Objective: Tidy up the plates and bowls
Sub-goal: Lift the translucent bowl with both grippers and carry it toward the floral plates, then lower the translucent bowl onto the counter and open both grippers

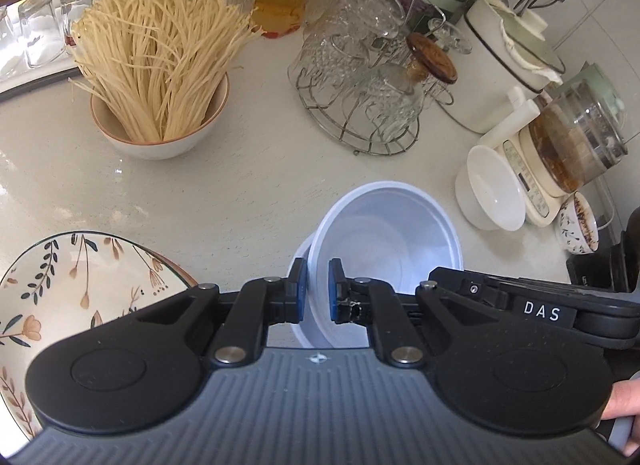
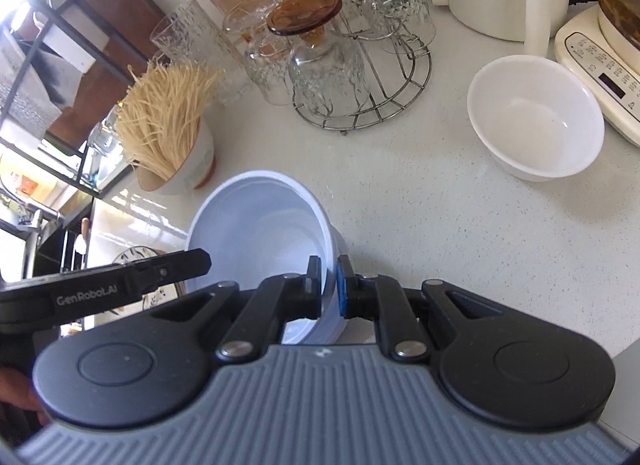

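Observation:
A pale blue bowl [image 1: 388, 233] [image 2: 256, 233] hangs tilted just above the counter, and a second pale bowl [image 1: 301, 329] shows under its near side. My left gripper [image 1: 317, 281] is shut on the bowl's near rim, one blue pad inside and one outside. My right gripper [image 2: 329, 281] is shut on the opposite rim in the same way. Each gripper's black body shows in the other's view, the right one [image 1: 500, 297] and the left one [image 2: 160, 273]. A floral plate [image 1: 60, 297] lies at the left of the bowl.
A white bowl [image 1: 496, 193] [image 2: 536, 121] sits by an electric kettle base [image 2: 600, 77], with a small floral bowl [image 1: 578, 229] beside it. A bowl of dry noodles [image 1: 160, 133] [image 2: 176, 169] and a wire rack of glasses [image 1: 360, 105] [image 2: 352, 77] stand behind.

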Demonstrator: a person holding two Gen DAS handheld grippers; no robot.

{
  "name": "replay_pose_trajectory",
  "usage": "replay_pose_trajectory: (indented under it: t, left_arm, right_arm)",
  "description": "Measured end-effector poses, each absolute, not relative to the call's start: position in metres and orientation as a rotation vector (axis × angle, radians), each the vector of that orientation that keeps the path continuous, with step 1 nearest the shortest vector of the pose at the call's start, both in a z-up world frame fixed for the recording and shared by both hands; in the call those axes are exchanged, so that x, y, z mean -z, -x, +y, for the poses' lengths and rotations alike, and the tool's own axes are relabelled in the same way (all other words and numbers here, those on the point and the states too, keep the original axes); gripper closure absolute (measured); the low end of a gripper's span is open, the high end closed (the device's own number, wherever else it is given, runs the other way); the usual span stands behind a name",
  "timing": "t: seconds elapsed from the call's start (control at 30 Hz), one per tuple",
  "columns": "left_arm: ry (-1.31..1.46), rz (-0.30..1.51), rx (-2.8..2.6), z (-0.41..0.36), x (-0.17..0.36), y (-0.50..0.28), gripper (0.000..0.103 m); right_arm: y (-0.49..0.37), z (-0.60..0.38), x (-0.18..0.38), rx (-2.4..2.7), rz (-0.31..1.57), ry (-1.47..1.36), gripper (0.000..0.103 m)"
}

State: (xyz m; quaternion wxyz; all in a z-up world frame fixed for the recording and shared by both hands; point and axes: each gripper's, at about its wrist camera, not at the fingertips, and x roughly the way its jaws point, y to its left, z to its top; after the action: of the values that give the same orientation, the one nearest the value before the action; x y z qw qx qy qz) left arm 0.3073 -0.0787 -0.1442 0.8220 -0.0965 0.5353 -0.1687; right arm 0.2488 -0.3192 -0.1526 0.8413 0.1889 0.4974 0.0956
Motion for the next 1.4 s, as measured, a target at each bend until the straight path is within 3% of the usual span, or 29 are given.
replay_pose_trajectory:
  t: [0.27, 0.3, 0.33, 0.4, 0.57, 0.6, 0.67, 0.73, 1.4]
  left_arm:
    - [0.183, 1.183, 0.367, -0.086, 0.149, -0.312, 0.09]
    - [0.178, 1.184, 0.365, -0.086, 0.149, -0.312, 0.08]
    - [0.173, 1.181, 0.364, -0.087, 0.148, -0.313, 0.063]
    - [0.158, 1.158, 0.364, -0.088, 0.145, -0.311, 0.052]
    - [0.163, 1.136, 0.379, -0.086, 0.137, -0.312, 0.052]
    - [0.161, 1.129, 0.374, -0.086, 0.134, -0.312, 0.053]
    - [0.168, 1.114, 0.374, -0.084, 0.128, -0.313, 0.052]
    - [0.173, 1.095, 0.375, -0.083, 0.12, -0.313, 0.053]
    - [0.088, 0.908, 0.466, -0.074, 0.042, -0.315, 0.052]
  right_arm:
    - [-0.254, -0.322, 0.158, -0.184, 1.062, -0.399, 0.091]
    - [-0.255, -0.322, 0.158, -0.182, 1.066, -0.4, 0.091]
    - [-0.255, -0.322, 0.158, -0.185, 1.067, -0.399, 0.091]
    - [-0.256, -0.321, 0.157, -0.195, 1.067, -0.397, 0.09]
    - [-0.259, -0.321, 0.156, -0.194, 1.075, -0.398, 0.086]
    - [-0.259, -0.321, 0.155, -0.186, 1.075, -0.399, 0.082]
    - [-0.259, -0.324, 0.153, -0.181, 1.061, -0.409, 0.057]
    - [-0.257, -0.325, 0.15, -0.173, 1.04, -0.411, 0.052]
    - [-0.23, -0.337, 0.07, -0.048, 0.796, -0.377, 0.052]
